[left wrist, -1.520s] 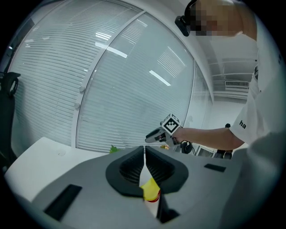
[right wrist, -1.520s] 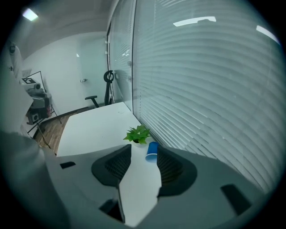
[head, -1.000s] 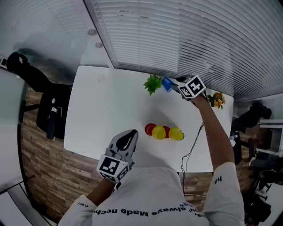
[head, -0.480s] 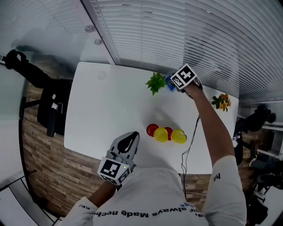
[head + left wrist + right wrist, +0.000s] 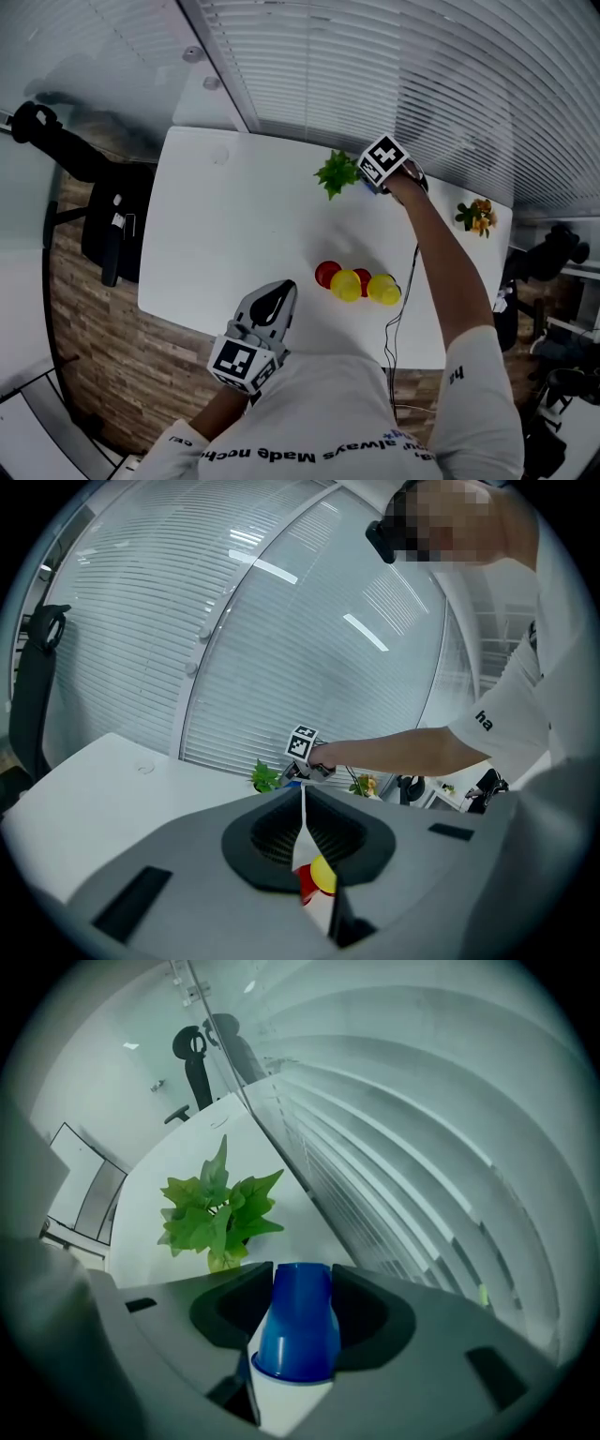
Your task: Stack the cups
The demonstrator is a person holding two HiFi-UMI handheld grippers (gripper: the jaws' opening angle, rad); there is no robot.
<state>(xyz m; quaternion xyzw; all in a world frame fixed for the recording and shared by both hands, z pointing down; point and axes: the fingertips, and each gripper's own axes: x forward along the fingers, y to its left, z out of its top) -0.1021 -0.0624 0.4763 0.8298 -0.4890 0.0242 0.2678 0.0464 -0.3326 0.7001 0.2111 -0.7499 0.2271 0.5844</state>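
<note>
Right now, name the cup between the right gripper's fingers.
The blue cup, held beside the green plant; the red cups and yellow cups sit grouped elsewhere, ungripped.

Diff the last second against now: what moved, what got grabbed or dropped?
The right tongs, shut on the blue plastic cup, moved left toward the small green leafy plant. Nothing grabbed or released. The left tongs and the red and yellow cups on the white table stayed put.
</note>
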